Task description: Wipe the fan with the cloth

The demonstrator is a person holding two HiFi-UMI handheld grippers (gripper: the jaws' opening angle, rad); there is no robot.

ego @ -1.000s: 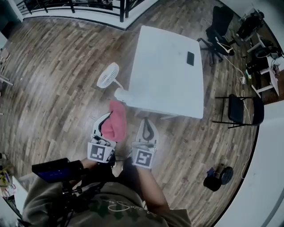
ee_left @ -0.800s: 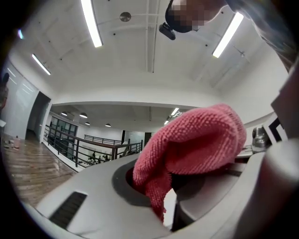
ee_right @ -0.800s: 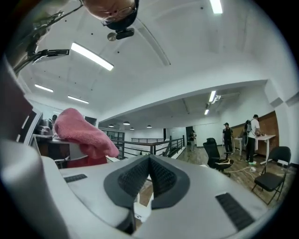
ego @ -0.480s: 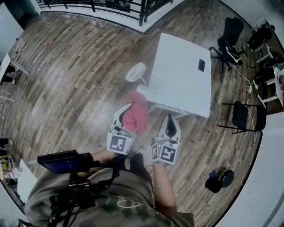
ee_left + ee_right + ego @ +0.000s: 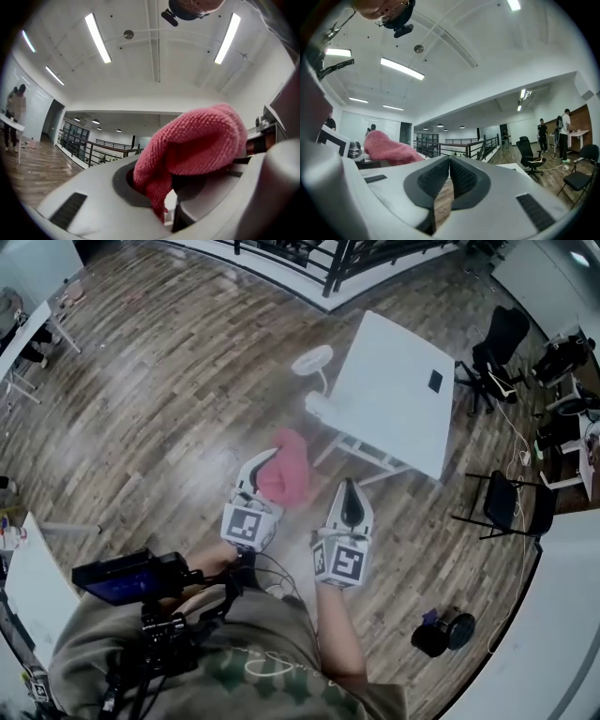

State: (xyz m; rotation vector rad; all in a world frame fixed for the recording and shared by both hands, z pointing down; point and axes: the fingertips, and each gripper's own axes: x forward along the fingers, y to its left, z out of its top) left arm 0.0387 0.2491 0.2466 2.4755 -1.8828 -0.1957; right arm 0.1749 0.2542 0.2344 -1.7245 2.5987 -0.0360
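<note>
Pinches soft, limp cloth (image 5: 287, 476) in left hand-held gripper (image 5: 263, 469), right hand-held gripper (image 5: 349, 488) closed and empty; best to steady the probably light, tippy fan (image 5: 312, 360) by its stem.

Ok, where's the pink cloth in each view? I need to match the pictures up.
Head view: cloth at centre frame, in the left claw.
Left gripper view: cloth fills the centre-right, pinched between the jaws.
Right gripper view: cloth at left, about mid-height.
Shared landmark: black railing.
</note>
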